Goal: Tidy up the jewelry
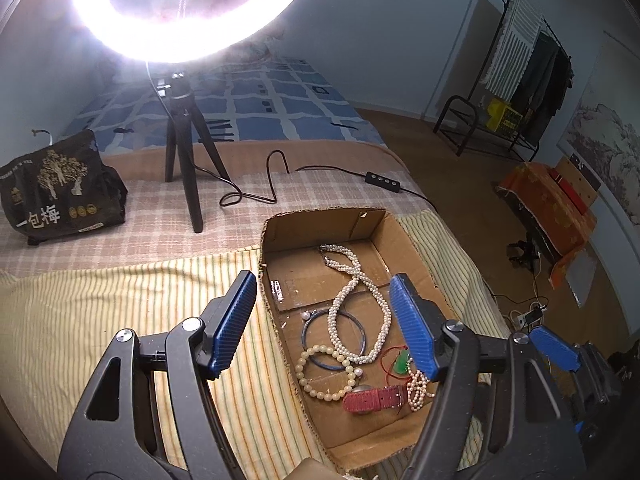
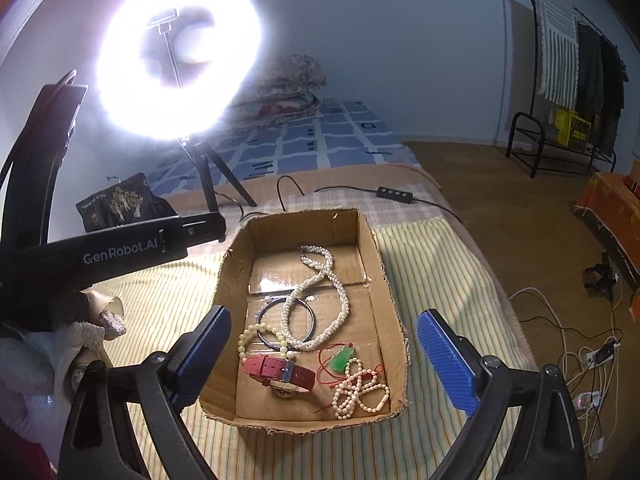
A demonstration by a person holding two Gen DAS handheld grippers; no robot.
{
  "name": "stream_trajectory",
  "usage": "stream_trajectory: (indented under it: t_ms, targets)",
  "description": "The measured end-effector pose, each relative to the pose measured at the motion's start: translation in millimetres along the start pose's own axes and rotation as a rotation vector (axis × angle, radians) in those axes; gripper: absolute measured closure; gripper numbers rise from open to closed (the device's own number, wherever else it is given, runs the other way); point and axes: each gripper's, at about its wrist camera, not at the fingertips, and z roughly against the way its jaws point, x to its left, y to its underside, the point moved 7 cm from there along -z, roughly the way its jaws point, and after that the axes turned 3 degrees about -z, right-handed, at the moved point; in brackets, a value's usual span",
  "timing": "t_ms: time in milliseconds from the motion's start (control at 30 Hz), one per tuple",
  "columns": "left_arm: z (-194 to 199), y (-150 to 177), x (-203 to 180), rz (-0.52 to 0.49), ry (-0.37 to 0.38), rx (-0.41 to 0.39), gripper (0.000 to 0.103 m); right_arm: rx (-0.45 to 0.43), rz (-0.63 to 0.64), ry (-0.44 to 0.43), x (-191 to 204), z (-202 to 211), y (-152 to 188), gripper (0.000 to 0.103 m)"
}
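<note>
A shallow cardboard box (image 1: pixel 404 236) (image 2: pixel 376 248) lies on the striped cloth. In it lie a long white pearl necklace (image 1: pixel 352 300) (image 2: pixel 320 300), a dark blue bangle (image 1: pixel 310 322) (image 2: pixel 264 312), a cream bead bracelet (image 1: pixel 316 376) (image 2: pixel 248 336), a red-strap watch (image 1: pixel 372 398) (image 2: pixel 276 370), a green pendant on red cord (image 1: pixel 402 362) (image 2: pixel 342 360) and a small pink bead strand (image 1: pixel 418 390) (image 2: pixel 356 392). My left gripper (image 1: pixel 324 320) is open and empty above the box's left part. My right gripper (image 2: pixel 324 348) is open and empty above the box's near end.
A lit ring light on a tripod (image 1: pixel 186 152) (image 2: pixel 208 184) stands behind the box, its cable and black switch (image 1: pixel 382 180) (image 2: pixel 396 194) trailing right. A black printed bag (image 1: pixel 60 188) (image 2: pixel 120 204) sits at the left. The bed edge drops to the floor at right.
</note>
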Motion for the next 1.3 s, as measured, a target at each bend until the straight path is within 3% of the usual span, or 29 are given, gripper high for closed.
stream_trajectory:
  t_ms: [600,733,1300]
  targets:
    - [77,9,14,-0.042,-0.053,-0.083,0.031,-0.115,0.040,0.046,6,68,-13,0.003]
    - [97,14,12,-0.078,-0.068,-0.111,0.023,-0.146,0.041,0.044,7,86,-12,0.001]
    - [153,64,10,-0.161,-0.087,-0.139,0.021,-0.262,0.044,0.078,11,134,-13,0.000]
